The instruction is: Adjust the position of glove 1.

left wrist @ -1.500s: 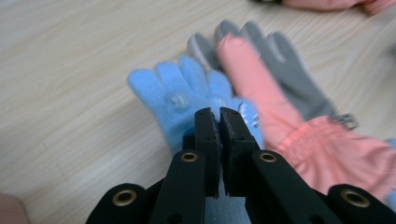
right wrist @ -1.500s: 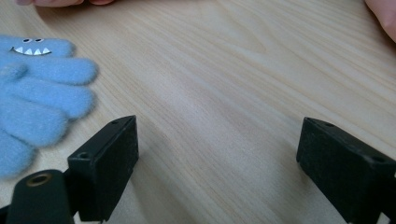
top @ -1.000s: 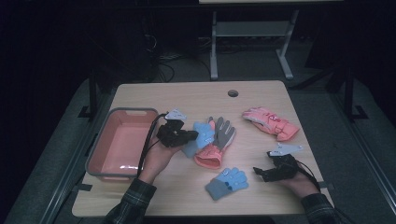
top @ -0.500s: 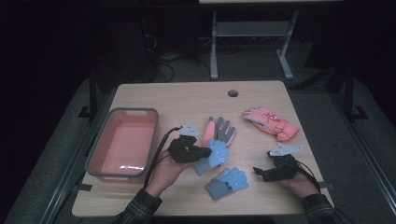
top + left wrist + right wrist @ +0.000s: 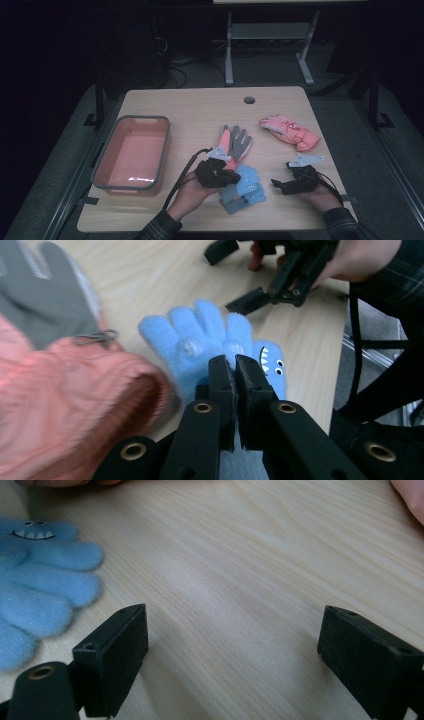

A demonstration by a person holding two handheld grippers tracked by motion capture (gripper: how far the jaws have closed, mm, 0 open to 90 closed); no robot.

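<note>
Beside the blue glove (image 5: pixel 210 342), the left tool (image 5: pixel 235 369) is pinched shut on its cuff. Right tool (image 5: pixel 232 645) rests wide open, empty. Judging by this, the next move is carrying the glove to the pink bin (image 5: pixel 107 155).

No words, numbers or brand marks could be read — the blue glove (image 5: pixel 210 347) bore just a toothy cartoon face, a picture, not lettering.

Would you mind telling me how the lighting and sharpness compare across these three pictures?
High view: dim, the room around the table nearly black, a glint in the pink bin. Left gripper view: the blue glove sharp, the pink glove close and blurred. Right gripper view: bright, the wood grain crisp, the jaws slightly soft.
</note>
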